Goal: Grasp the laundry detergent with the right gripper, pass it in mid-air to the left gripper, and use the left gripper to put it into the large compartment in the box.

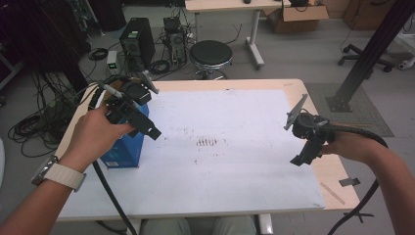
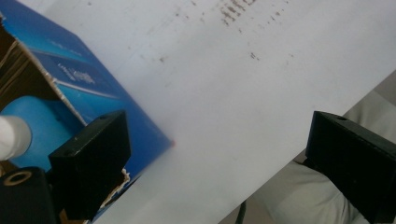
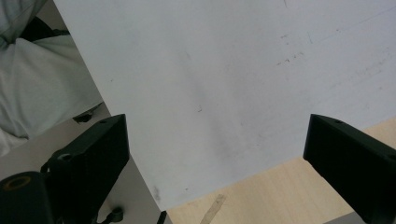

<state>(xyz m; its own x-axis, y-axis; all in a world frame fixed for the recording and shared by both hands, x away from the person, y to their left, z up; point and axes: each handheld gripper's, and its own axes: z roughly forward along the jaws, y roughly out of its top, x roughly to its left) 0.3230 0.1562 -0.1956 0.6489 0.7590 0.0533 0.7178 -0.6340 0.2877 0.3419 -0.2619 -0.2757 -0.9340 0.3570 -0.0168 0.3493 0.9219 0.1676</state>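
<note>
An open blue cardboard box (image 1: 125,152) stands at the left edge of the white mat (image 1: 230,171). In the left gripper view the box (image 2: 88,88) has a torn flap, and a light blue item (image 2: 42,121) with a white cap (image 2: 11,135) lies inside. My left gripper (image 1: 147,126) hovers over the box's top right corner. Its jaws are wide apart, one over the box opening and the other past the mat's near edge (image 2: 219,158). My right gripper (image 1: 304,154) hangs open above the mat's right edge, with bare mat between its jaws (image 3: 215,154).
Dark smudges (image 1: 206,142) mark the mat's middle. A tape strip (image 1: 333,192) and a small black clip (image 1: 349,181) lie on the bare wood at the right. Beyond the table are a round stool (image 1: 211,55), computer towers (image 1: 137,41), floor cables and a slanted black post (image 1: 367,54).
</note>
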